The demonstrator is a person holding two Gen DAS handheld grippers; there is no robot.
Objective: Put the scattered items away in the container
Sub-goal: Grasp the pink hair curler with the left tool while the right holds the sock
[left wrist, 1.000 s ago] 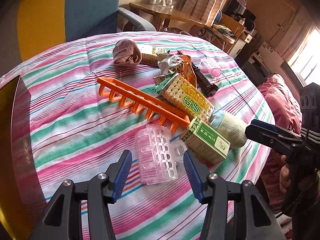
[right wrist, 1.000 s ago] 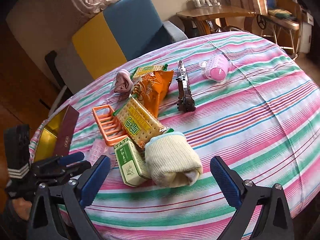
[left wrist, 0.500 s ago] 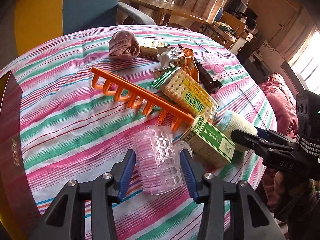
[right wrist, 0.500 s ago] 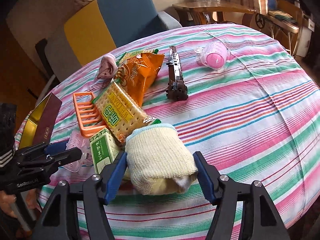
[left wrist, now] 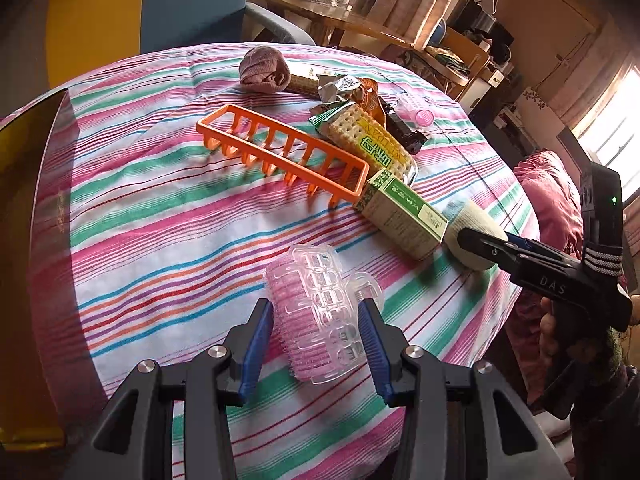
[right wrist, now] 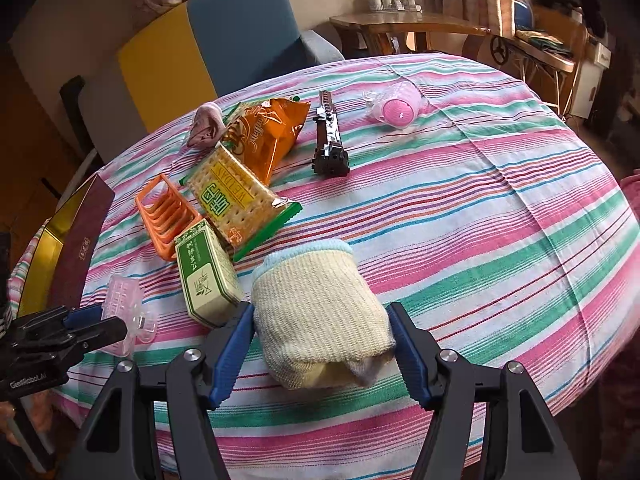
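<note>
A round desk (right wrist: 500, 208) covered in a pink, green and white striped cloth holds scattered items.

The left gripper (left wrist: 316, 344) has just been closing; its blue pads (left wrist: 256, 344) now press both sides of a clear pink plastic hair roller (left wrist: 316, 316), which lies near the desk's front edge.

The right gripper (right wrist: 322, 344) closed a moment ago, and its blue pads (right wrist: 234, 344) sit against both sides of a rolled cream knitted sock with a pale blue cuff (right wrist: 320, 308), also on the cloth near the front edge.

Just left of the sock lies a green and cream cardboard box (right wrist: 206, 276). Behind the box are an orange plastic slotted rack (right wrist: 166, 216) and a clear packet of square crackers (right wrist: 232, 200), the packet resting partly on the rack. Farther back lie an orange snack bag (right wrist: 264, 136), a rolled pink sock (right wrist: 206, 124), a dark brown toy train (right wrist: 330, 140) and a second pink hair roller (right wrist: 396, 110).

At the desk's left edge sits the container, an open box with a gold inside and maroon wall (right wrist: 80, 240), well apart from both held items.
</note>
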